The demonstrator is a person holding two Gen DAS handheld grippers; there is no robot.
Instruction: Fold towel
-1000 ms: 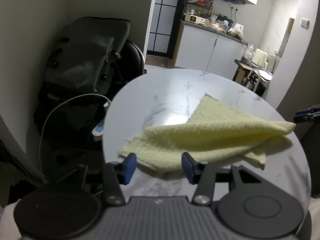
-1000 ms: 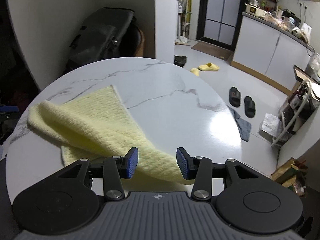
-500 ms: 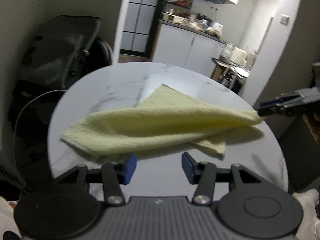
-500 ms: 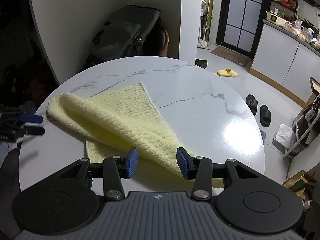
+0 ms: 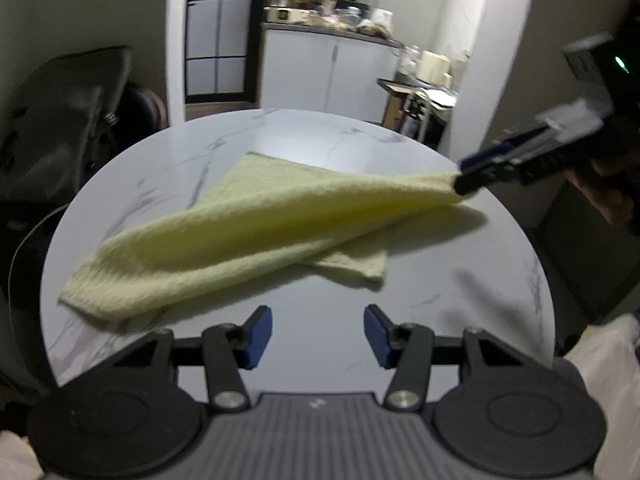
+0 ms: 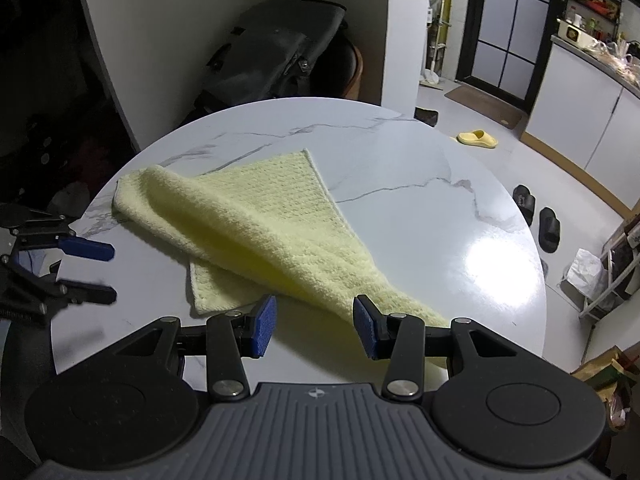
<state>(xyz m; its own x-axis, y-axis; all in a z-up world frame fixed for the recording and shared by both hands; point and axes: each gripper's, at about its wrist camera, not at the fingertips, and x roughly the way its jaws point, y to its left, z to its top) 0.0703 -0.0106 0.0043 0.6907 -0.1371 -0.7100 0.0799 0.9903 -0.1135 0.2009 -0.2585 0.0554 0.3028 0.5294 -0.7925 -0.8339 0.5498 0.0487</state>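
The left gripper (image 5: 318, 334) has its blue-padded jaws standing apart with nothing between them, only bare desk showing in the gap. The right gripper (image 6: 314, 326) also has its jaws apart in its own view, the cloth passing behind and beneath them; from the left wrist view its tips (image 5: 466, 174) sit at the raised corner of the cloth, but whether they pinch it I cannot tell.

There is one pale yellow waffle-weave towel (image 5: 256, 232), partly doubled over itself on one round white marble-patterned desk (image 6: 420, 168). From the left gripper the towel lies just ahead and to the left, not touching. Its far right corner is lifted off the desk at the right gripper, and a lower layer pokes out beneath the fold.

The towel's near-left corner comes close to the desk's rim. Bare desk lies open beyond the towel and to its right. Off the desk stand one dark bag on a chair (image 6: 276, 52), one yellow slipper (image 6: 478, 138) and two black slippers (image 6: 536, 214) on the floor.
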